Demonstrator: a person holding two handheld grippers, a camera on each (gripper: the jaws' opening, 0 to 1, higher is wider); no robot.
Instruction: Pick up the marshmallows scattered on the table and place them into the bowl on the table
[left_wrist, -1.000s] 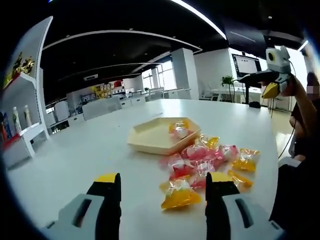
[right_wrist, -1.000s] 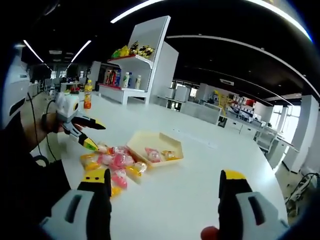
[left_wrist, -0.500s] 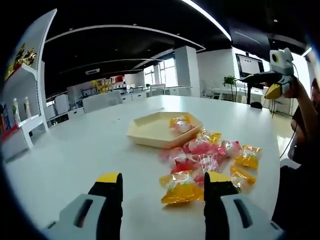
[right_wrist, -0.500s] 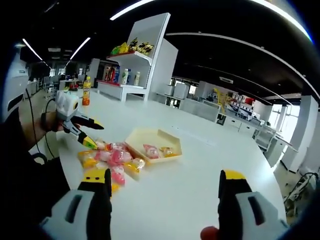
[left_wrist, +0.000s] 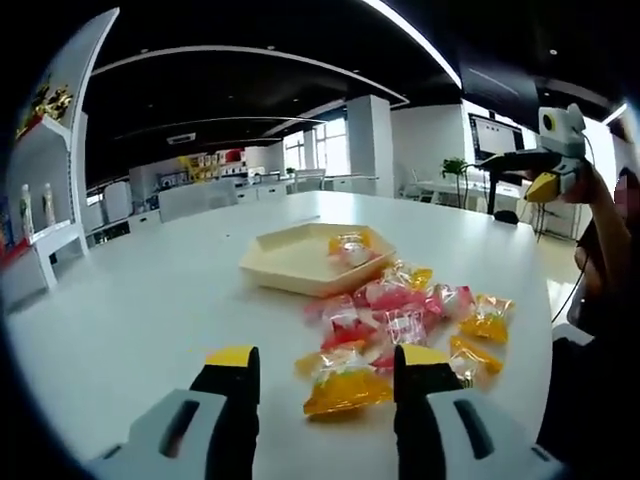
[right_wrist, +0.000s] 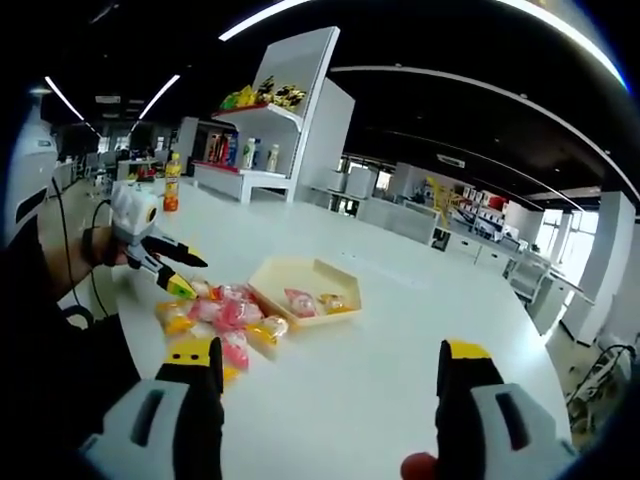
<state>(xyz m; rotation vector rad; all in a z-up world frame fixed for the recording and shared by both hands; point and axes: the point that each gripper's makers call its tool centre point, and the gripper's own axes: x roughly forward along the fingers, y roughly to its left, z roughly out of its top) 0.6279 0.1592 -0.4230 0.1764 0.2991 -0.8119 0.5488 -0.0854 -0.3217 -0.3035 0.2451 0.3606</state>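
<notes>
Several wrapped marshmallows (left_wrist: 400, 315), pink and orange, lie in a heap on the white table. A cream hexagonal bowl (left_wrist: 290, 265) just behind them holds a few more. My left gripper (left_wrist: 326, 362) is open and low over the table, and an orange packet (left_wrist: 343, 390) lies between its jaws at the near end of the heap. In the right gripper view the heap (right_wrist: 225, 315) and bowl (right_wrist: 275, 285) lie ahead to the left. My right gripper (right_wrist: 330, 355) is open and holds nothing, high above the table. The left gripper (right_wrist: 195, 277) reaches in over the heap.
A white shelf unit (right_wrist: 290, 110) with bottles and snacks stands beyond the table, and an orange drink bottle (right_wrist: 172, 185) stands at the table's far end. A hand holds the right gripper (left_wrist: 522, 172) up at the right, with the person's body close by.
The left gripper has come lower and closer to the heap, and its jaws have drawn slightly together around the orange packet. The right gripper has barely moved.
</notes>
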